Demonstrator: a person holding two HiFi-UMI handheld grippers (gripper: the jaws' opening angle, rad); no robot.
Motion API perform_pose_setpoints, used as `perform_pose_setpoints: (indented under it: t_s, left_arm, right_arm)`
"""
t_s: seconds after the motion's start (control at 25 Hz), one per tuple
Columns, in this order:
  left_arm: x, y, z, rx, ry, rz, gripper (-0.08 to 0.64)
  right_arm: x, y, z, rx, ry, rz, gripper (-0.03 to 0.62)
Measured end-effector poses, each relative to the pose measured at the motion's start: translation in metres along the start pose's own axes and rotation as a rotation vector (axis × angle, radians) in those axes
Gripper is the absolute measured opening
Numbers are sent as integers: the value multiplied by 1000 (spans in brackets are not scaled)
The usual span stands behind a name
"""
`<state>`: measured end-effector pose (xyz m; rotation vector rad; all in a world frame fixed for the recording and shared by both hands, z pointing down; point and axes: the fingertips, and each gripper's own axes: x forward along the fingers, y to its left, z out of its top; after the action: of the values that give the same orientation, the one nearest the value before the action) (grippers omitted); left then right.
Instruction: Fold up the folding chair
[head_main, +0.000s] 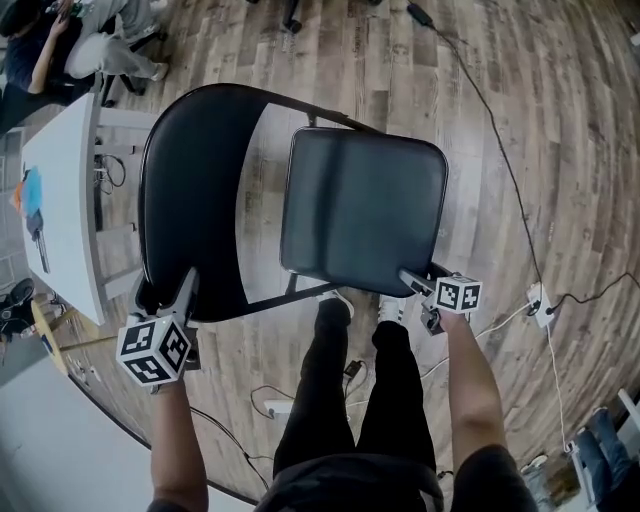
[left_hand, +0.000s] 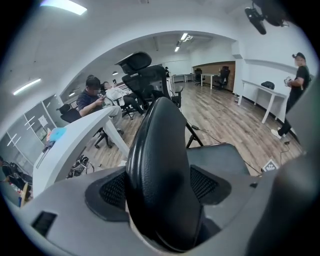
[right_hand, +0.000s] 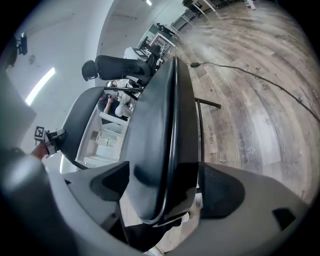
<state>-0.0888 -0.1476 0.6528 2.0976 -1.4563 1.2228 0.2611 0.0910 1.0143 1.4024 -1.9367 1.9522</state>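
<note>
The chair (head_main: 360, 210) stood unfolded on the floor. At its near side, the left gripper (head_main: 186, 288) straddled the backrest (left_hand: 162, 175) and the right gripper (head_main: 416, 283) straddled the seat (right_hand: 160, 150), both jaws wide and gripping nothing. This looked like the grasping step. Next, clamp both and swing the seat toward the backrest.

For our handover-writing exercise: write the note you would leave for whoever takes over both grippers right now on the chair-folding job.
Left gripper: jaws wide open, straddling the near end of the black backrest, not clamped.
Right gripper: jaws wide open around the near front corner of the seat, not clamped.
Folding chair: stands unfolded on the wood floor, seat down flat.
Done: both grippers placed.
Left: close both grips, then probably swing the seat up against the backrest.
</note>
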Motion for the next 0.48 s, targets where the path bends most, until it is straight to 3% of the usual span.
perform_pose_setpoints:
  t_s: [0.32,0.48]
  left_arm:
    - [11,-7,-2,-5,-43,65,365]
    - [10,-7,-3,-27,-40,34,364]
  right_arm:
    - [12,-3,7,102,15,138,405]
    - [13,-1,8,120,29,162,406]
